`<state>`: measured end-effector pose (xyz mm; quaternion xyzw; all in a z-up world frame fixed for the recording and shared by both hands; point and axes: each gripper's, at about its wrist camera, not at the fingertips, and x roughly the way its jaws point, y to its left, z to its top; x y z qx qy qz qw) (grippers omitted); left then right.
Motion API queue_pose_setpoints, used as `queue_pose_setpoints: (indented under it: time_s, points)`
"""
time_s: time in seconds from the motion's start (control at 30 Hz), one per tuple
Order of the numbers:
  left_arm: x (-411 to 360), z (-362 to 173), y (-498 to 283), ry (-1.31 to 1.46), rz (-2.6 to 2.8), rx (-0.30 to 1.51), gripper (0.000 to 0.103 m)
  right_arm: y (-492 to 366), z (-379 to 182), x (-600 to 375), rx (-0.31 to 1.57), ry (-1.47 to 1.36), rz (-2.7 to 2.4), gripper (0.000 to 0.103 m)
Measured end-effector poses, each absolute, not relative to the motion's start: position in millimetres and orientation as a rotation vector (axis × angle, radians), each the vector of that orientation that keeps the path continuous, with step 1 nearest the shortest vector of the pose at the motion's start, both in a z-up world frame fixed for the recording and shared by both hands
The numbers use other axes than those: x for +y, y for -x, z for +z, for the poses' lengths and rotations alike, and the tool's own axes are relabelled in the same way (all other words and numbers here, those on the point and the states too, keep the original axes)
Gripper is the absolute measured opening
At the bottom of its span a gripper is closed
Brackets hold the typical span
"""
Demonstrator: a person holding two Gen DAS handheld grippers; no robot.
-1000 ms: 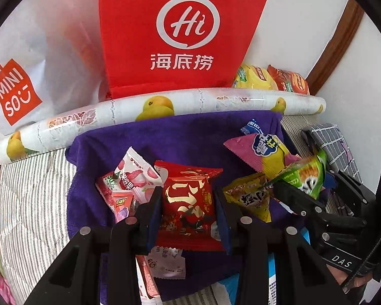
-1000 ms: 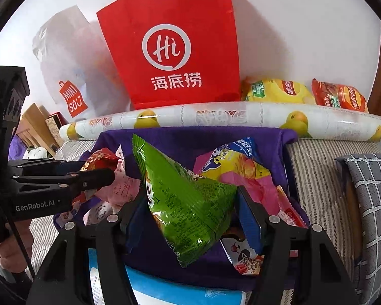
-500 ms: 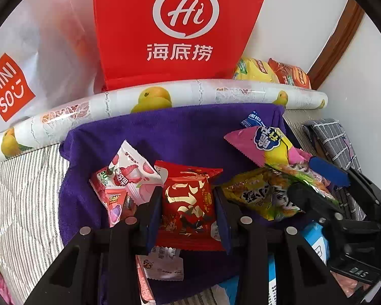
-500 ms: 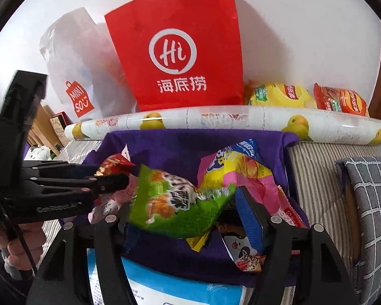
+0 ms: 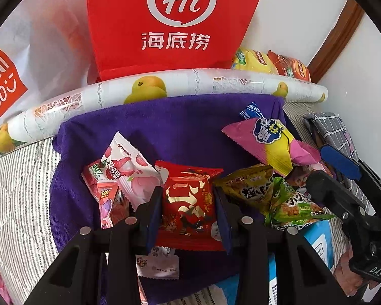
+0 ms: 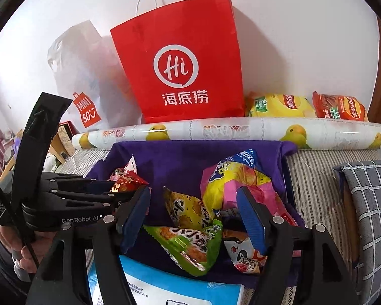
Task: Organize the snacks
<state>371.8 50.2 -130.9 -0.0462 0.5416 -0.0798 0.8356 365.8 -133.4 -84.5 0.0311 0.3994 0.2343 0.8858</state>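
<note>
Left tool (image 5: 188, 216) clamps glossy red foil snack packet (image 5: 189, 208); right tool (image 6: 193, 218), jaws opening, above crinkled green triangular pouch (image 6: 188, 244) on fuzzy purple towel (image 5: 165, 127).

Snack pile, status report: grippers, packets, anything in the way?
Left gripper shut on red packet. Right gripper opening, green packet loose on purple cloth below. Nothing blocking.
</note>
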Motion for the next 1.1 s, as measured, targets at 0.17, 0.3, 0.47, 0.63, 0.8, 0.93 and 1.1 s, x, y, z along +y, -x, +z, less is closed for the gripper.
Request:
queue_pose_setpoints:
  time_s: [0.17,0.3,0.47,0.63,0.8,0.93,1.1]
  points:
    - [51,-129,-370,0.1,-0.175,1.146,0.038,-368,-83,-134,0.836,-0.075,0.473,0.07]
    - [50,-127,-369,0.099,-0.179,1.146,0.038,-366,-80,-131,0.836,-0.049,0.453,0.07]
    - [43,-129,-367,0.068,-0.184,1.171,0.038,-362,-78,-131,0.839,-0.019,0.415,0.07]
    - [40,-129,-366,0.077,-0.197,1.196,0.041,-360,-84,-133,0.878,0.003,0.387,0.07]
    - [40,-115,-359,0.076,-0.21,1.149,0.062,-357,-85,-134,0.89,0.016,0.372,0.07]
    - [40,-103,-355,0.079,-0.219,1.128,0.064,-353,-81,-132,0.89,0.032,0.357,0.07]
    - [37,-94,-349,0.049,-0.219,1.119,0.067,-347,-74,-133,0.898,0.029,0.341,0.07]
